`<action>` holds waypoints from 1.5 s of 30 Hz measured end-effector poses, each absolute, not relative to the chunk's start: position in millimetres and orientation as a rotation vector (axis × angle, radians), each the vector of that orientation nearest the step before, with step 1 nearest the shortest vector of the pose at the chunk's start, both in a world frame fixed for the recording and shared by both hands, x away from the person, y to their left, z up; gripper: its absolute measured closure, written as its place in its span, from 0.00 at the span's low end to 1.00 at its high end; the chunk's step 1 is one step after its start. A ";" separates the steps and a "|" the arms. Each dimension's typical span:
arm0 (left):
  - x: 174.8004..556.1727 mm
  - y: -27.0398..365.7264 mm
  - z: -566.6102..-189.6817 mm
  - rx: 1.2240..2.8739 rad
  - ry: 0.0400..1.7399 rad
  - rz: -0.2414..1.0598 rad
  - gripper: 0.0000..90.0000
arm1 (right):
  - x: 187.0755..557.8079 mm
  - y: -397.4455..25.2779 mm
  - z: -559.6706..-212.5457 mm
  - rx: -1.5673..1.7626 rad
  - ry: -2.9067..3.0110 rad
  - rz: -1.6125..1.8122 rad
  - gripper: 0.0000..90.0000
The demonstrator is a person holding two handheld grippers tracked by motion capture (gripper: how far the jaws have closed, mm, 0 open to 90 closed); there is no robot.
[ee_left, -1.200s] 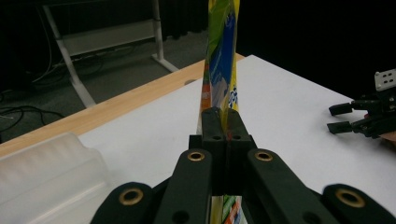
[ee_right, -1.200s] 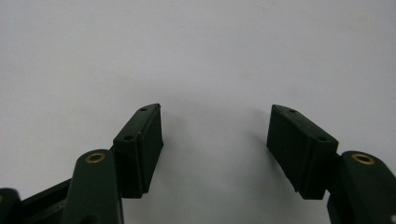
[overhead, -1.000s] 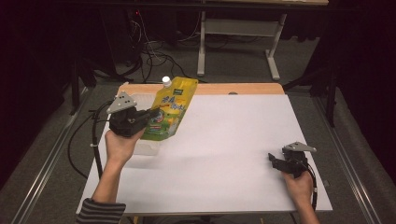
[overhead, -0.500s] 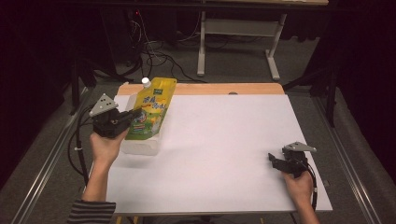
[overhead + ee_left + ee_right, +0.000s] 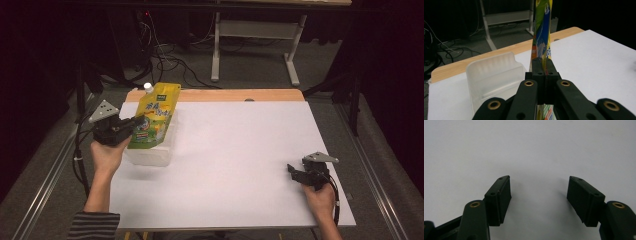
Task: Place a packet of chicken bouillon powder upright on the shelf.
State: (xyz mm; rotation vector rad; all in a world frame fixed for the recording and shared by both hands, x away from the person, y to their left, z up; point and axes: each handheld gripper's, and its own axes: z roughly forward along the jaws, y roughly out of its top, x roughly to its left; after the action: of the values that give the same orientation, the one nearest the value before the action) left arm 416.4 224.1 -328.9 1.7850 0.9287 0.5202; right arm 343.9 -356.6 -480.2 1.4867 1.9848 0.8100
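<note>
Lighting: white-topped desk (image 5: 240,150) brightly and evenly lit from above; surrounding floor and room dim, falling to black at the frame edges. Shadows: soft, faint, close under the right black two-jaw tongs (image 5: 539,195) in the right gripper view. Glare: mild sheen on the glossy yellow-green spouted pouch (image 5: 152,117). Focus: high view soft and grainy; left gripper view sharp on the near left tongs (image 5: 543,65), background blurred; translucent plastic tray (image 5: 495,75) slightly hazy
</note>
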 end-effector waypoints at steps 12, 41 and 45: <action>433.9 221.3 -345.1 1.813 0.899 0.485 1.00 | 343.8 -356.4 -480.2 1.486 1.984 0.808 0.40; 463.2 213.0 -376.7 2.095 0.979 0.619 0.84 | 344.0 -356.9 -480.2 1.489 1.987 0.812 0.40; 465.6 213.2 -379.5 2.110 1.025 0.607 0.74 | 343.9 -356.7 -480.2 1.487 1.985 0.810 0.40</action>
State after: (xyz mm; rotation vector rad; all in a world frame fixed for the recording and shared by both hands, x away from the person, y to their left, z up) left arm 465.6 213.2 -379.5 2.1100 1.0253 0.6068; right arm 343.9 -356.7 -480.2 1.4874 1.9850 0.8103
